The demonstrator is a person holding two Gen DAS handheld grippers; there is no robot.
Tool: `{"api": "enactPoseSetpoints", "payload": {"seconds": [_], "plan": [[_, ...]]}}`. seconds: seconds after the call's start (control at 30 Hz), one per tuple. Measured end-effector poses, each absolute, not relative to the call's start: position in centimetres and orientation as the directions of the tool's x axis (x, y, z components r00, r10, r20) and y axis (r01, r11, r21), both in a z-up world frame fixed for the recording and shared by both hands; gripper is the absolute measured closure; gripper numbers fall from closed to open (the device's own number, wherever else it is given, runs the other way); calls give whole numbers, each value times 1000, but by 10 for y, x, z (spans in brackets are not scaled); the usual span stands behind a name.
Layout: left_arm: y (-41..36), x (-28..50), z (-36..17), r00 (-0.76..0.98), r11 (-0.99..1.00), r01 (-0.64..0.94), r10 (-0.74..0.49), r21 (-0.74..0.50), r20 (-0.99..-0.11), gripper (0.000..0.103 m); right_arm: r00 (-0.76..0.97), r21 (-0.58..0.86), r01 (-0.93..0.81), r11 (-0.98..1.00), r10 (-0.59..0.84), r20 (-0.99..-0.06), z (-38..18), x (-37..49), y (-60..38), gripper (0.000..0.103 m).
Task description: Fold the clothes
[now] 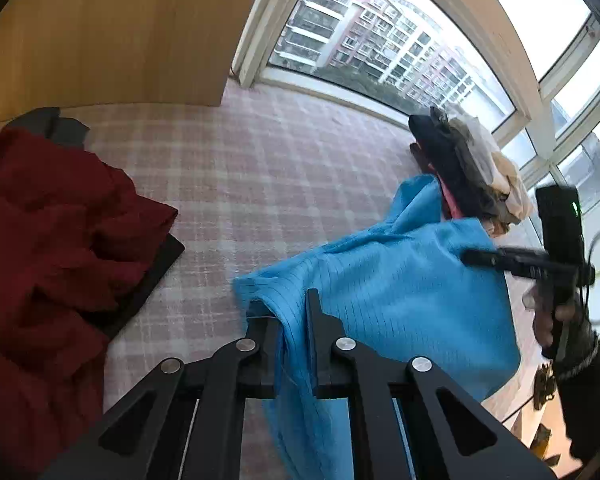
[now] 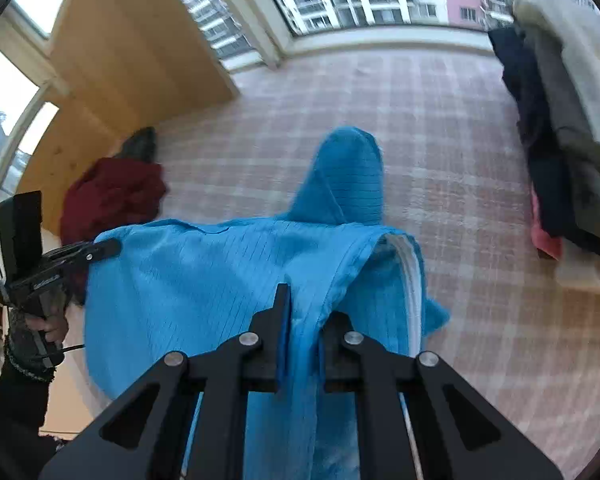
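A bright blue ribbed garment (image 1: 396,288) hangs stretched between my two grippers above the pink plaid bed (image 1: 260,168). My left gripper (image 1: 286,306) is shut on one edge of it, cloth bunched between the fingers. My right gripper (image 2: 300,308) is shut on the other edge of the blue garment (image 2: 204,280). The right gripper also shows in the left wrist view (image 1: 472,258), pinching the far top corner. The left gripper shows in the right wrist view (image 2: 108,246) at the garment's left corner. A sleeve (image 2: 348,176) trails onto the bed.
A crumpled dark red garment (image 1: 48,248) lies on the bed's left over a black item (image 1: 160,268). A stack of folded dark and beige clothes (image 1: 468,168) sits at the right by the window (image 1: 380,48). A wooden panel (image 1: 112,32) stands behind.
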State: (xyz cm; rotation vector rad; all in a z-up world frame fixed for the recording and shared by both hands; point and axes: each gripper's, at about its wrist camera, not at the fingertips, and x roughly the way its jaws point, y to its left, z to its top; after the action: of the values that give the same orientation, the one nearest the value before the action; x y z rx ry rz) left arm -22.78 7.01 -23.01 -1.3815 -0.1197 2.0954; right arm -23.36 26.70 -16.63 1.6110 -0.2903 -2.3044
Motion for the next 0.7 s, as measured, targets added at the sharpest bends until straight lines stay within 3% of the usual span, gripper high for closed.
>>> {"api": "enactPoseSetpoints", "payload": {"seconds": [0.07, 0.13, 0.23, 0.3, 0.4, 0.5, 0.6, 0.7], "plan": [[77, -243, -251, -208, -803, -436, 530, -407, -822, 81, -281, 304, 114, -946, -324, -903, -188, -245, 270, 92], [83, -252, -261, -181, -810, -438, 505, -390, -844, 79, -253, 355, 67, -932, -360, -898, -203, -253, 280, 91], [85, -254, -250, -196, -816, -457, 481, -355, -854, 71, -269, 411, 2, -912, -396, -878, -190, -248, 300, 77], [81, -247, -229, -271, -834, -486, 426, -259, -863, 65, -340, 386, 14, -922, -368, -866, -164, -226, 306, 76], [73, -226, -196, -343, -829, -533, 394, -169, -853, 65, -473, 305, 76, -949, -303, -827, -115, -178, 306, 76], [80, -198, -181, -319, -770, -601, 475, -212, -820, 65, -470, 271, 219, -937, -345, -813, -97, -120, 273, 76], [102, -180, -198, -206, -689, -666, 538, -286, -817, 64, -422, 263, 248, -932, -348, -837, -119, -86, 255, 76], [125, -189, -249, -219, -721, -675, 397, -155, -891, 64, -311, 227, 155, -961, -266, -912, -171, -81, 267, 83]]}}
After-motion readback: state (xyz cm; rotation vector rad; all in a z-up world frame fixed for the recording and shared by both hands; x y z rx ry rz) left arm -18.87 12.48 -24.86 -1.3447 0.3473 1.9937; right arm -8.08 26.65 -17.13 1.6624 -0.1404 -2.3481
